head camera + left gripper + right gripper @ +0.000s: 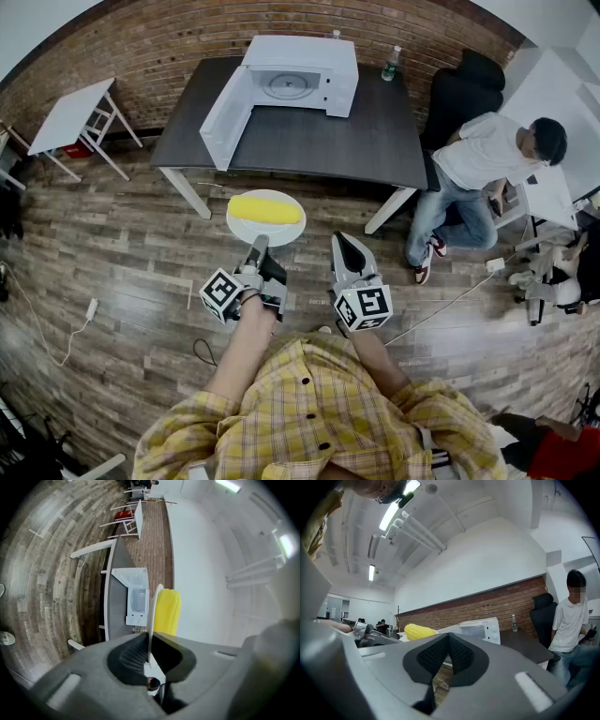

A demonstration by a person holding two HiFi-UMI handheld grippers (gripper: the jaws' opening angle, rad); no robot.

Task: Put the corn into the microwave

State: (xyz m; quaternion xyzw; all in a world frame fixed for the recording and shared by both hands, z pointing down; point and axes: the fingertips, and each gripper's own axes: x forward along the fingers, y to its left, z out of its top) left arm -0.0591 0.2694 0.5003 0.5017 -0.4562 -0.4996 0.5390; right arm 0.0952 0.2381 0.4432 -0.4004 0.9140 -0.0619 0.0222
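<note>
A yellow corn cob (266,208) lies on a round white plate (246,230) held in the air over the wooden floor, short of the dark table (375,141). My left gripper (257,246) is shut on the plate's near rim; in the left gripper view the thin rim (151,616) runs between the pads, with the corn (167,612) beyond. My right gripper (345,242) hovers beside the plate, shut on nothing. The white microwave (300,75) stands at the table's back with its door (225,117) swung wide open. The right gripper view shows the corn (419,631) and the microwave (480,629) ahead.
A person in a white shirt (487,169) sits right of the table beside a black chair (459,94). A water bottle (391,64) stands at the table's back right corner. A small white table (70,117) is at the left. A power strip (91,309) lies on the floor.
</note>
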